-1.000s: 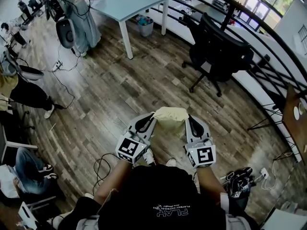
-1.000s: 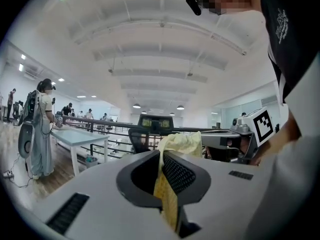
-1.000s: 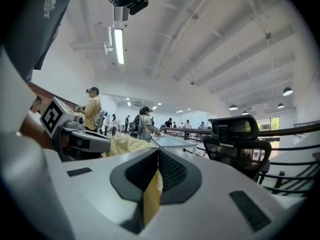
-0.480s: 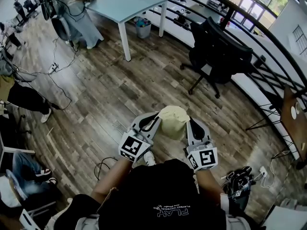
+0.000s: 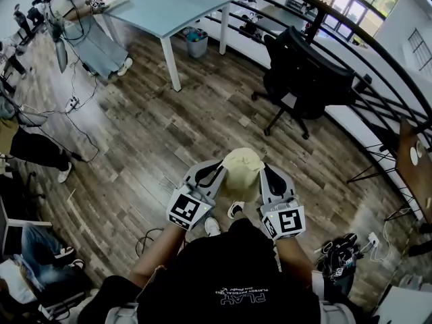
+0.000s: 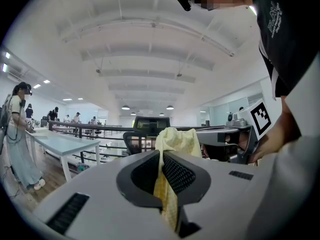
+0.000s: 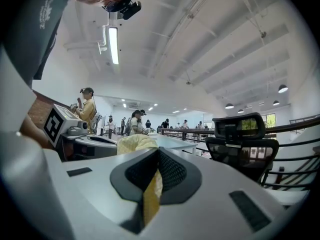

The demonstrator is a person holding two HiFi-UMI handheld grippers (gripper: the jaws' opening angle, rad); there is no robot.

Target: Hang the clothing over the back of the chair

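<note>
Clothing (image 5: pixel 243 169) bunching rounder than a second ago, pale yellow, stretching crosswise well short of the chair (image 5: pixel 307 79), left gripper (image 5: pixel 217 167) and right gripper (image 5: pixel 265 171) both pinching it.

The person wore a black T-shirt (image 5: pixel 229 275) with white lettering; the left gripper (image 5: pixel 217 166) and right gripper (image 5: pixel 266 170) were pale grey with black-and-white marker cubes (image 5: pixel 187 208).

The clothing (image 5: pixel 243 171) is a soft, pale yellow garment, bunched into a rounded heap in the air above the wood floor (image 5: pixel 148 133). It is pinched at its left edge between the fingers (image 6: pixel 178 174) of the left gripper (image 5: pixel 217 166) and at its right edge by those of the right gripper (image 5: pixel 266 169). The chair (image 5: pixel 307 79) is a black office chair with a headrest and a castor base, and it stands upright beside the railing (image 5: pixel 378 59), well apart from the clothing.
</note>
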